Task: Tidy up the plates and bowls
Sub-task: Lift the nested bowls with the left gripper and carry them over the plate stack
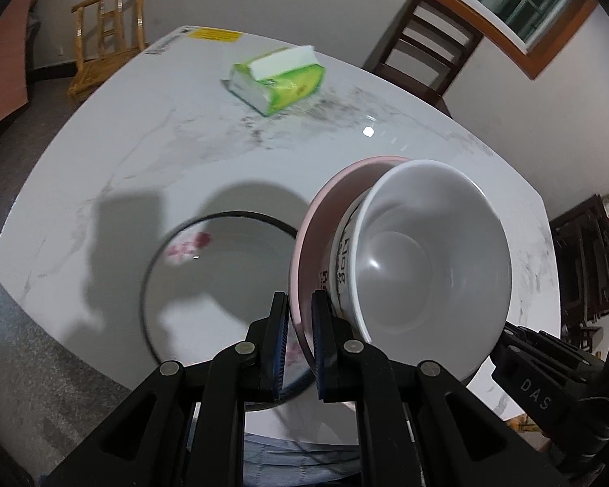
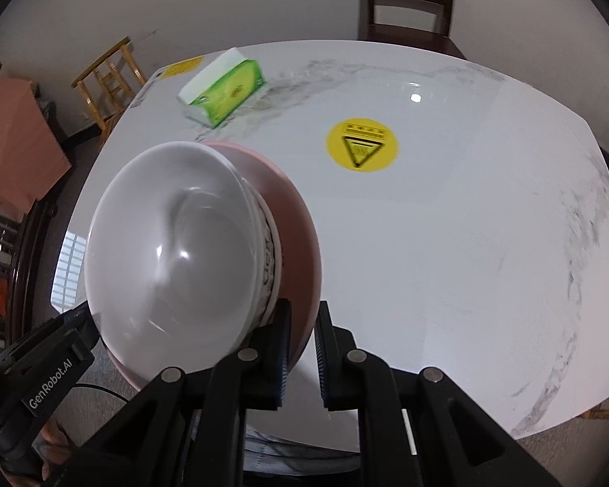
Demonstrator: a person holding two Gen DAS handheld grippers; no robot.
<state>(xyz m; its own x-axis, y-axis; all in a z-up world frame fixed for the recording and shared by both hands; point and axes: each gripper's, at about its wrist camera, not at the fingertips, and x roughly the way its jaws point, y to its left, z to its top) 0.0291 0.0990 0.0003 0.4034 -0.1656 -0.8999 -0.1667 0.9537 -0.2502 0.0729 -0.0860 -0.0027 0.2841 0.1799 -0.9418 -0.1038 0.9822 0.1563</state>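
The pink plate [image 1: 316,219], with the white bowl [image 1: 426,251] nested in it, is being held tilted above the table [image 1: 142,142], its rim clamped by the left gripper [image 1: 300,345] and the right gripper [image 2: 302,349]. It is being carried just right of the black-rimmed bowl [image 1: 207,268] at the near edge, so the final stacking is judged unfinished.

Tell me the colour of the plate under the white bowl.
Pink plate, clearest in the right wrist view.

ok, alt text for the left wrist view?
The left gripper clamps the rim of a pink plate carrying a white bowl, both tilted above a marble table. A black-rimmed plate lies below, a green tissue pack farther back; the right gripper's tip shows at right.
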